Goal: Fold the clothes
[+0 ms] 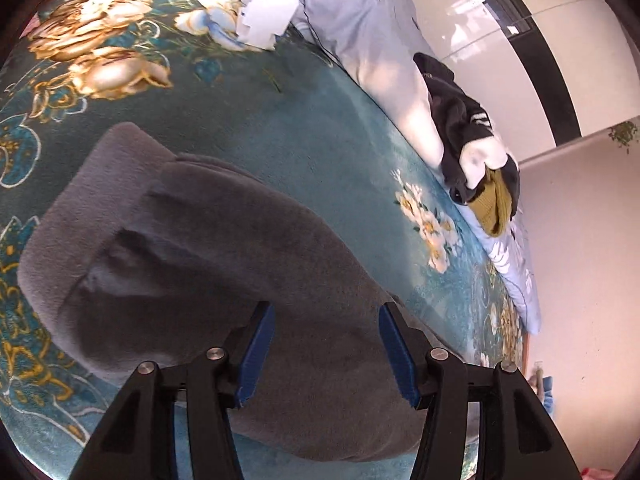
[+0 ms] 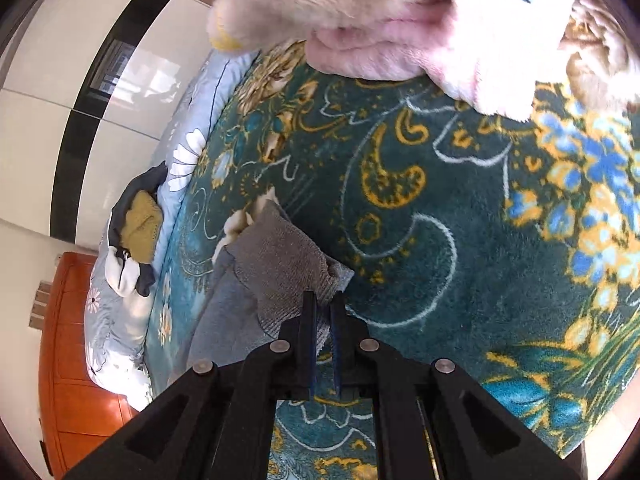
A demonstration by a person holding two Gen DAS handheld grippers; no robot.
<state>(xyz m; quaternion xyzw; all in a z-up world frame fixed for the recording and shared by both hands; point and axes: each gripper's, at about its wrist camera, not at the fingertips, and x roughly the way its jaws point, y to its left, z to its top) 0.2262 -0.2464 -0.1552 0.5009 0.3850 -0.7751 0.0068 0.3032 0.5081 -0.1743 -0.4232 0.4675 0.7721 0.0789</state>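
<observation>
A grey fleece garment (image 1: 192,264) lies rumpled on a teal floral blanket (image 1: 320,128). My left gripper (image 1: 326,312) hovers just over its near part, open, and nothing sits between the blue pads (image 1: 256,348). In the right wrist view the same grey garment (image 2: 276,264) shows a ribbed hem folded up and over a smoother grey layer. My right gripper (image 2: 323,300) is shut on that hem's corner, with the blanket (image 2: 420,208) spreading beyond it.
A pile of dark, white and olive clothes (image 1: 480,152) (image 2: 136,240) sits at the bed's edge on a pale blue flowered quilt (image 1: 360,20). A pink fluffy garment (image 2: 400,20) lies on the blanket's far side. Orange wooden furniture (image 2: 80,340) and white cupboards stand beyond.
</observation>
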